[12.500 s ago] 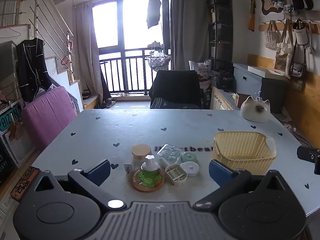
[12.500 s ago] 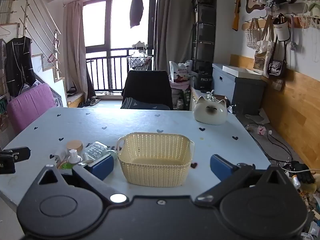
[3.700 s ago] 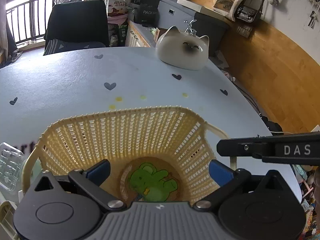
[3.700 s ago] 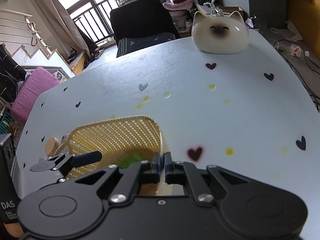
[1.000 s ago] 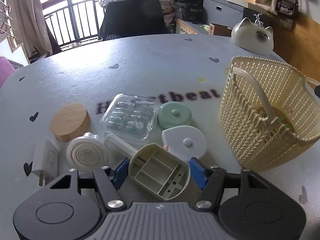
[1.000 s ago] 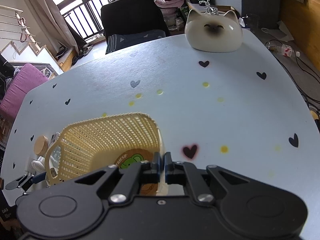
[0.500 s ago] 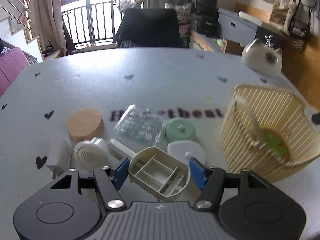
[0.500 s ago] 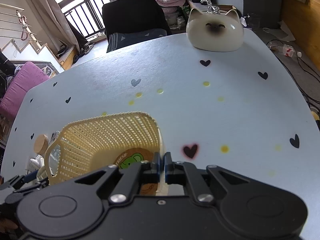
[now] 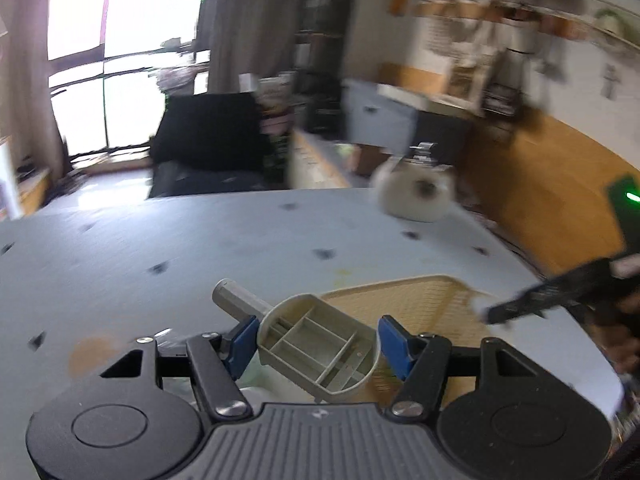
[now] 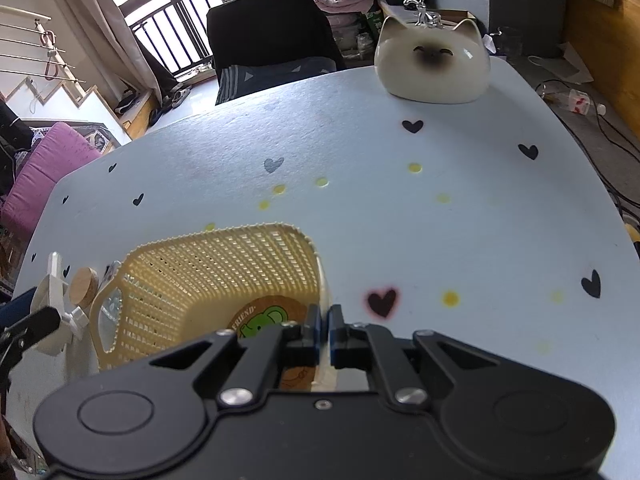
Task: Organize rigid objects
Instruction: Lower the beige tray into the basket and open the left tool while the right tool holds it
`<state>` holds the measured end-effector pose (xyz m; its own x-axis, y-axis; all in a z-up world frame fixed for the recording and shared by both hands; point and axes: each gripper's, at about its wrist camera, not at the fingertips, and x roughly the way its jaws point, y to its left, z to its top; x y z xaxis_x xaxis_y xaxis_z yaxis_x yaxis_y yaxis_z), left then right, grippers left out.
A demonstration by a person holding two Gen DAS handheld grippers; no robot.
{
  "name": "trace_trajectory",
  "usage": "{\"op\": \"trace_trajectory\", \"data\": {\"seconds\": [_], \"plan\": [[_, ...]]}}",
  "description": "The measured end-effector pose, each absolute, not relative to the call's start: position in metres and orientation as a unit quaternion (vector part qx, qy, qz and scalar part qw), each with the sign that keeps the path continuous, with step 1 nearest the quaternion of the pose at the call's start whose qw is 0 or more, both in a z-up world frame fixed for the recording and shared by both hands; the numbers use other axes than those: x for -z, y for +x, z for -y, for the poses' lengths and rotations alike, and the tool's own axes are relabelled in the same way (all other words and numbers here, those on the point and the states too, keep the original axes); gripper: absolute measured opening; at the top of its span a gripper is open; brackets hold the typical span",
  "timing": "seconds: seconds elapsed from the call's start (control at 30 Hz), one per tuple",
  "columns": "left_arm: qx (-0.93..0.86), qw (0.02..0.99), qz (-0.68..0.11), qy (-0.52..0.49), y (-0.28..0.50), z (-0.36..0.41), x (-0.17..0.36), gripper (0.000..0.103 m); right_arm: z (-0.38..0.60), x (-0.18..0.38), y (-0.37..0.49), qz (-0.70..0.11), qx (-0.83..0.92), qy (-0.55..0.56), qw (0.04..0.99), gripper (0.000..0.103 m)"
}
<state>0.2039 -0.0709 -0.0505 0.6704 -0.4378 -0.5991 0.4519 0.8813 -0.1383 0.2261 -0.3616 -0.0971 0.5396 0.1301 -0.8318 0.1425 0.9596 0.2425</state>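
left wrist view: badly motion-blurred, so no writing reads here. the left gripper [image 9: 318,338] has its blue pads clamped on a beige scoop with inner dividers [image 9: 316,346], handle pointing up-left, held off the table. the yellow woven basket [image 9: 420,300] sits just behind and to the right. the pale blue table [image 9: 200,248] carries dark heart marks; a white cat-shaped ornament [image 9: 416,196] stands at its far edge, with a black chair [image 9: 204,148] and a bright window behind.

right wrist view: the right gripper [image 10: 323,330] is pinched narrow on the basket's [image 10: 224,264] near wall. inside lies a round wooden coaster [image 10: 266,320] with a green cartoon animal and the word "friend". a box behind the chair [image 10: 272,36] reads "pack sp". a wooden disc [image 10: 84,286] lies left of the basket, and a pink cushion [image 10: 44,168] sits beyond the table [image 10: 440,220].
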Motion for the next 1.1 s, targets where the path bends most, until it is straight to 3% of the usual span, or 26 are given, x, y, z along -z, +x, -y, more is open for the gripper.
{"op": "trace_trajectory", "data": {"seconds": [0.37,0.93,1.07,1.1], "plan": [[0.338,0.87,-0.354,0.057,0.209,0.133,0.069,0.065,0.363,0.097,0.226,-0.478,0.004,0.147,0.866,0.005],[0.357,0.823,-0.425,0.123,0.246,0.135,0.1,0.066,0.363,0.099,0.229,-0.481,0.001,0.144,0.865,0.005],[0.354,0.824,-0.422,0.13,0.246,0.133,0.1,0.068,0.362,0.099,0.229,-0.481,0.001,0.14,0.865,0.005],[0.353,0.825,-0.423,0.129,0.247,0.133,0.099,0.072,0.362,0.099,0.229,-0.481,0.0,0.14,0.865,0.005]]}}
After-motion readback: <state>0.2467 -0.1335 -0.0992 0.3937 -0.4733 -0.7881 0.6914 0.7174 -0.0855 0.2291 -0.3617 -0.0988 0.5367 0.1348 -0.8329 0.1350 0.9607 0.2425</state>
